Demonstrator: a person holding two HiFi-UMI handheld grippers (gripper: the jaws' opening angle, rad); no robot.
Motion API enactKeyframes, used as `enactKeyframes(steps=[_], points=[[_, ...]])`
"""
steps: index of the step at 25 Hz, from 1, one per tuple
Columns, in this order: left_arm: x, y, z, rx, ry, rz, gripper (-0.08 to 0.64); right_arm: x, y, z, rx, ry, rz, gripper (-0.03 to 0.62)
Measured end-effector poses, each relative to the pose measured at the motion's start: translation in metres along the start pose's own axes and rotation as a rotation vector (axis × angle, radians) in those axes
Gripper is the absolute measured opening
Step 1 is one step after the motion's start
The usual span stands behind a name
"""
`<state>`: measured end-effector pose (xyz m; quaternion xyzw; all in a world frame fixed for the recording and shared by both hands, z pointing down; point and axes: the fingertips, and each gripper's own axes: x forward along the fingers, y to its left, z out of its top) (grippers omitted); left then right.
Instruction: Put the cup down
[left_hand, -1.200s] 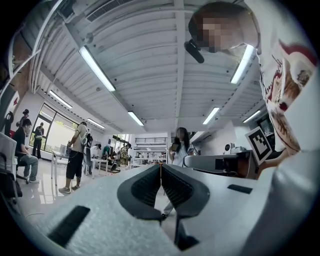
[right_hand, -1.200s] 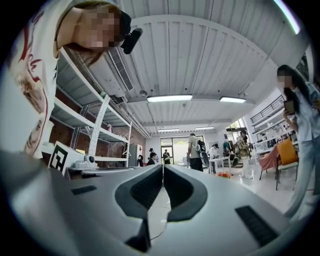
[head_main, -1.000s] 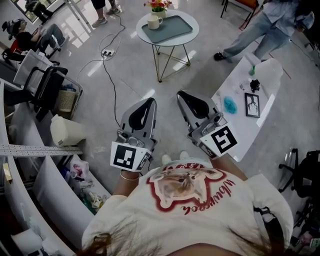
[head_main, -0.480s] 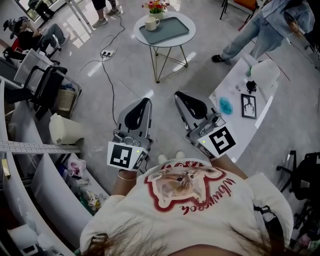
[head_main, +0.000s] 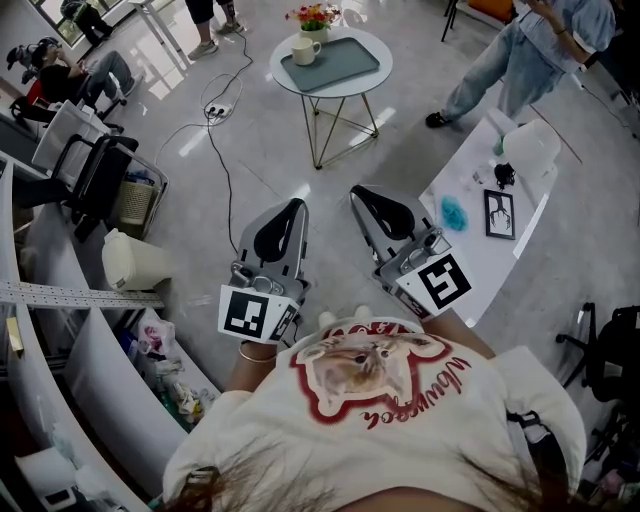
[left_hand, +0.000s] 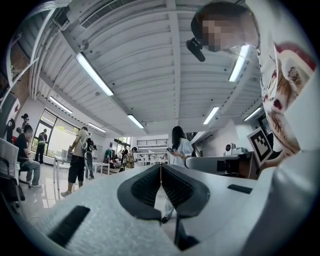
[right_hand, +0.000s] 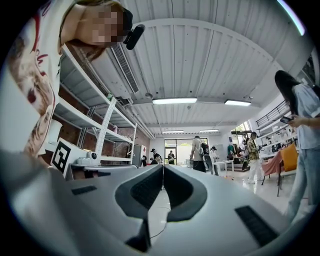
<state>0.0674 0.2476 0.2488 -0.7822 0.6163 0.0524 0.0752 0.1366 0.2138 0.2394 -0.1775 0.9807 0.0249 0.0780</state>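
The cup (head_main: 307, 47) is white and stands upright on the small round table (head_main: 375, 78) at the top of the head view. It is just beside a grey-green tray (head_main: 336, 60) and near a bunch of flowers (head_main: 314, 14). Nothing is touching it — both claws are well apart from that table. The left claw (head_main: 296, 204) and the right claw (head_main: 360, 191) are held side by side over the grey floor (head_main: 270, 140). They are close to the person's white shirt (head_main: 400, 440), and both point toward the round table. A long white table (head_main: 478, 262) runs along to the right of the right claw. It has a blue thing (head_main: 455, 211) and a black-framed picture (head_main: 499, 212) on it. A black cable (head_main: 222, 165) lies on the floor.

In the left gripper view, the left claw (left_hand: 160, 172) is clenched. Its two dark pads (left_hand: 142, 190) meet in a thin line, with nothing between them. Past it is a big room with long lights on the ceiling and a person in a pale top (left_hand: 181, 147) standing.

In the right gripper view, the right claw (right_hand: 162, 172) is clenched too — its pads press together at the tip and hold nothing. Metal shelves (right_hand: 107, 131) stand on the left, and people (right_hand: 197, 152) stand far off.
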Motion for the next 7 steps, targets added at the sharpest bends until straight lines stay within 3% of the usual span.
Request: enactKeyframes(steps=[7], points=[[-0.0054,-0.0003,0.0052,0.004,-0.005,0.011,0.018,-0.0013,0.0059,0.0038,0.0,-0.007,0.013,0.029]])
